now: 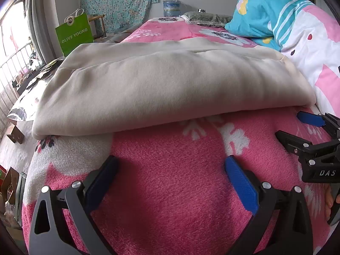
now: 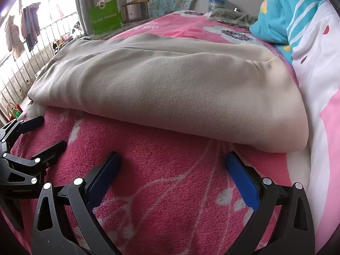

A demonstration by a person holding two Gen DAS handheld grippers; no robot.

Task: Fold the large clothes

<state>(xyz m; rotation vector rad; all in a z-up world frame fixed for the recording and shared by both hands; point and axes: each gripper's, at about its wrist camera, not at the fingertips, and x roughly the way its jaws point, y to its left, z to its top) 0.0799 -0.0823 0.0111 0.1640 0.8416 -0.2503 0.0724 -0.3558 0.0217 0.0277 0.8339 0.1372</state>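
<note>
A beige garment [image 1: 148, 85] lies folded in a thick flat bundle across the pink fleece bedspread [image 1: 170, 180], its rounded fold edge facing me. My left gripper [image 1: 171, 161] hovers open just short of that edge, nothing between its blue pads. At the right edge of the left wrist view the right gripper [image 1: 289, 125] also shows, open. In the right wrist view the beige garment [image 2: 170, 93] fills the middle, and my right gripper [image 2: 173, 159] stands open above the bedspread [image 2: 170, 191], close to the garment's near right corner. The left gripper [image 2: 51, 131] appears at the left, open.
A blue, white and pink quilt [image 1: 297, 31] is heaped along the right side of the bed. A green paper bag [image 1: 74, 34] stands beyond the bed's left side, near a railing [image 2: 25, 63] and window. A dark green cloth [image 1: 206, 18] lies at the far end.
</note>
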